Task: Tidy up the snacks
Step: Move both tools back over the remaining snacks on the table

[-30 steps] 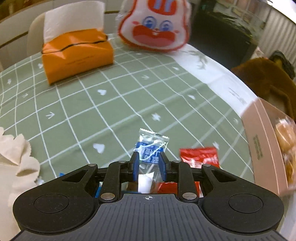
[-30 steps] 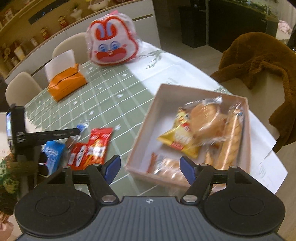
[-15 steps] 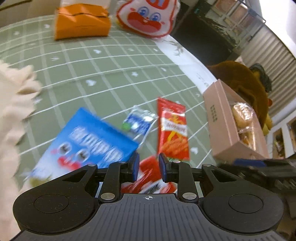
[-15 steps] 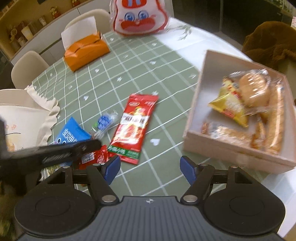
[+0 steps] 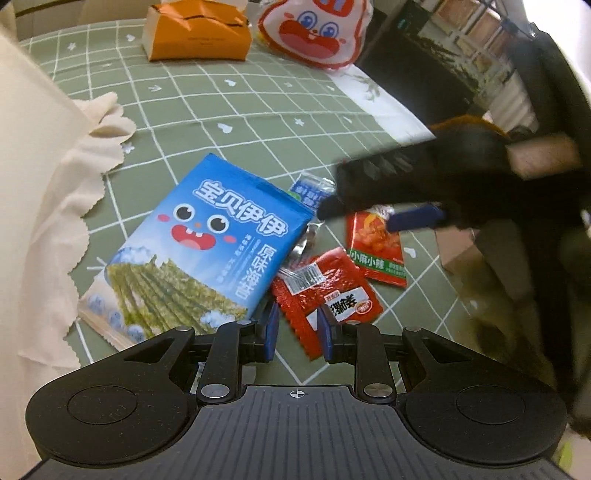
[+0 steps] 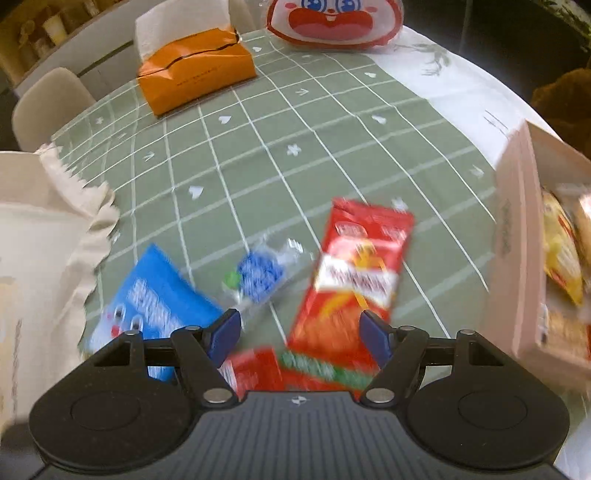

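Moved: small clear blue candy (image 5: 308, 190), pinched and lifted a second ago, now flat on the green cloth (image 5: 236, 110).
Left gripper (image 5: 295, 330): nearly pressed together, holding nothing, low over the small red packet (image 5: 325, 291).
Blue seaweed bag (image 5: 207, 243): just left of the left gripper's fingers, flat, touching the red packet.
Right gripper (image 6: 301, 332): spread wide, empty, pointing down at the snacks.
Long red snack pack (image 6: 354, 277): under and between the right gripper's fingers, not touched.
Pink box (image 6: 517, 236): far right, more snacks inside.
Orange tissue pack (image 6: 195, 70): far end, beside the bunny bag (image 6: 332, 22).
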Demonstrator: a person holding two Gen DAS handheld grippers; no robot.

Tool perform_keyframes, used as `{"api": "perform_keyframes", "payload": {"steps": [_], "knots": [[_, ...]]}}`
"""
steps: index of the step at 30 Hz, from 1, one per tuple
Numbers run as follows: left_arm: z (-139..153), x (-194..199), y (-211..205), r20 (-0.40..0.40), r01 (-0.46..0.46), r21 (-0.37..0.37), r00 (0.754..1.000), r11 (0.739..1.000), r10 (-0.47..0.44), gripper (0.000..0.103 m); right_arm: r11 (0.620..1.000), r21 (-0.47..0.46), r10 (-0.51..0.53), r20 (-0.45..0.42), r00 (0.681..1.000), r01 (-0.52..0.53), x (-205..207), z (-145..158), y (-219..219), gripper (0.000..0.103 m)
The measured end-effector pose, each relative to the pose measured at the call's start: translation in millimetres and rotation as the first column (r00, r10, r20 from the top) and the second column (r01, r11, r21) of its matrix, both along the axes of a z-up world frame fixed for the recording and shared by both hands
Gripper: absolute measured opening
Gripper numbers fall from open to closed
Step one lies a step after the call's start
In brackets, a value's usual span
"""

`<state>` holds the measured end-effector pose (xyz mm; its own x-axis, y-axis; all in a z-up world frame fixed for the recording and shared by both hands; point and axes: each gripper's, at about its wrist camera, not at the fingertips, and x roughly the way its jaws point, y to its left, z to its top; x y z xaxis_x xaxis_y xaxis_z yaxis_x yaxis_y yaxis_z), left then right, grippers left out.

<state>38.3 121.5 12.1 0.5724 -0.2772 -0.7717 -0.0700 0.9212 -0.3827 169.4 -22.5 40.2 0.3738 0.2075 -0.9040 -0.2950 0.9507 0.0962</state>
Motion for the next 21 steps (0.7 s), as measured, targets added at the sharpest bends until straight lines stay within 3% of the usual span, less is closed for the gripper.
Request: {"api": "perform_keyframes", "payload": {"steps": [4,10,21], "knots": [[0,-4,6,0.004,-0.023,-0.009,1.000,1.000,0.023,0.027,0.999,-0.046,-0.006,0.029,1.000,0.007,16,-7,18,0.072],[0,-12,18,0.007,-0.064,-0.032,0.998,0.997,0.065,0.027,0.990,-0.132,0.066,0.053,0.996,-0.058,15,-11,29,0.072],[-1,-15,23,-0.002,-0.079,-0.066,0.997,0.995,0.079,0.027,0.989,-0.130,0.070,0.032,0.997,-0.065,-36,-10,-16,0.072]]}}
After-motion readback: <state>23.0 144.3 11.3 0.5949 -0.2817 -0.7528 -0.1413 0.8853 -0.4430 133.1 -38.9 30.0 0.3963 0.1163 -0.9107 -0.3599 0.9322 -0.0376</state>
